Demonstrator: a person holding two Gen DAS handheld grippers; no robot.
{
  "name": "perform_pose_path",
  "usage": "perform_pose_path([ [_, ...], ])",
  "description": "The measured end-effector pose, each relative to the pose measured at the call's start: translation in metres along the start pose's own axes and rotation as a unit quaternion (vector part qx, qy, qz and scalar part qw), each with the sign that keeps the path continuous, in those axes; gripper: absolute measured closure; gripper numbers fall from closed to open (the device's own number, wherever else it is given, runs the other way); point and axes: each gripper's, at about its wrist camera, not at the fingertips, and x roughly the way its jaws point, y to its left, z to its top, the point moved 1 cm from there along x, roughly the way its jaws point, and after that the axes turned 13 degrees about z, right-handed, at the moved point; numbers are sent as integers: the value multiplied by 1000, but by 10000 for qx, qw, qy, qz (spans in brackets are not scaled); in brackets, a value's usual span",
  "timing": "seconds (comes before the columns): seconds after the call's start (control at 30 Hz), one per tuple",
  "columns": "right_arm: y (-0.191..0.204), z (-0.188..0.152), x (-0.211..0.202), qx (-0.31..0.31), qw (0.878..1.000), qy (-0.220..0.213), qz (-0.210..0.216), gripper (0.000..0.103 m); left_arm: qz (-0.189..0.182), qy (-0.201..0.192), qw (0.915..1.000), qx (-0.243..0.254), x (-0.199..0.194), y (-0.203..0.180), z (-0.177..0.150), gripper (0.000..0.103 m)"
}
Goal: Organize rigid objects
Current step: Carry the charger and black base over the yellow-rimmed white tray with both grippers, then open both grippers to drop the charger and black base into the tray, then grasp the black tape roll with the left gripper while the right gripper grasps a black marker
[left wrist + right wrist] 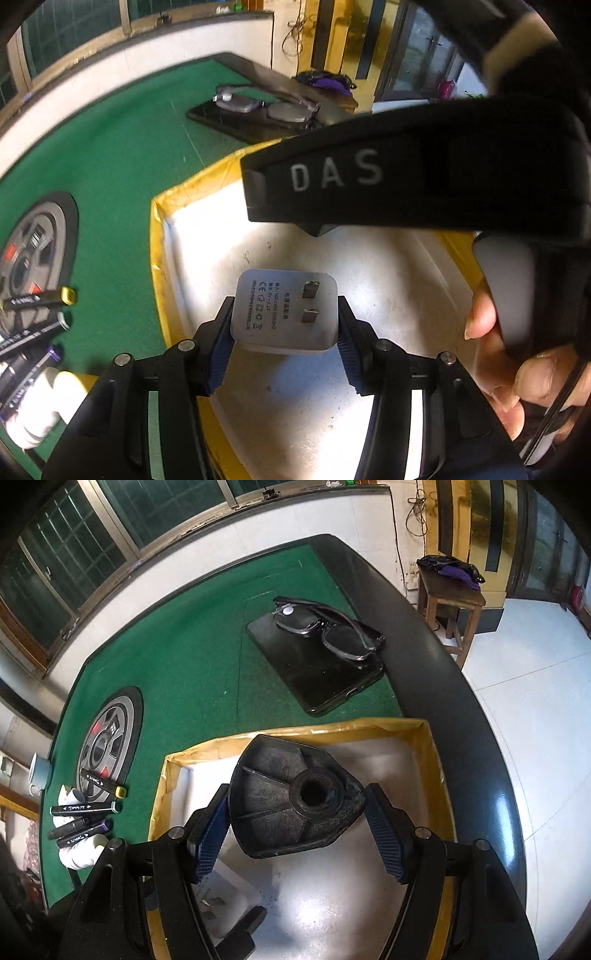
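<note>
- Spreading under everything is the green felt tabletop (192,672), with a dark curved rim along its right side and a round grey dial panel (107,746) set into it at the left
- Sitting on the near part of the felt is an open cardboard box (436,775) with yellow-brown walls and a pale, shiny floor; both tongs hang over its inside
- Lying beyond the box is a flat black tablet (317,675), with a pair of dark-framed glasses (328,631) folded on top of it
- Held over the box by the right tongs (295,819) is a black plastic knob (291,801), roughly triangular with ribs and a round hub hole facing the camera; the left blue pad presses its edge, the right pad sits at its corner, so the tongs are clenched on it
- Crossing the left wrist view, the right tool's black body marked DAS shows above the box, with the person's hand (517,373) wrapped round its grey handle
- Gripped by the left tongs (284,328) is a white charger plug (284,314), label and two flat prongs facing up, both pads tight on its sides, above the box floor
- Grouped at the left edge of the felt are several black markers (85,812) with coloured ends, lying partly on a white glove (79,856)
</note>
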Motion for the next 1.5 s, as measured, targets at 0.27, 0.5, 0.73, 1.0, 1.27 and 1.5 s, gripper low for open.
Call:
perform_pose_path([
  [0.27, 3, 1, 3, -122, 9999, -9, -61, 36, -93, 102, 9999, -20, 0, -3, -3, 54],
  [0.5, 4, 1, -8, -54, 9999, -128, 100, 34, -311, 125, 9993, -175, 7, 6, 12, 53],
  [0.73, 8, -8, -40, 9, 9984, -533, 187, 34, -413, -104, 9987, -267, -17, 12, 12, 52],
  [1.0, 27, -39, -81, 47, 9925, -1059, 601, 33, -570, -372, 9959, -594, -51, 52, -10, 52],
  [1.27, 83, -79, -85, -375, 9864, -1133, 1130, 30, -424, -750, 9921, -917, -88, 106, -76, 52],
  [1.5, 153, -111, -51, -1163, 9783, -544, 1628, 30, -46, -847, 9847, -1519, -110, 188, -141, 52],
])
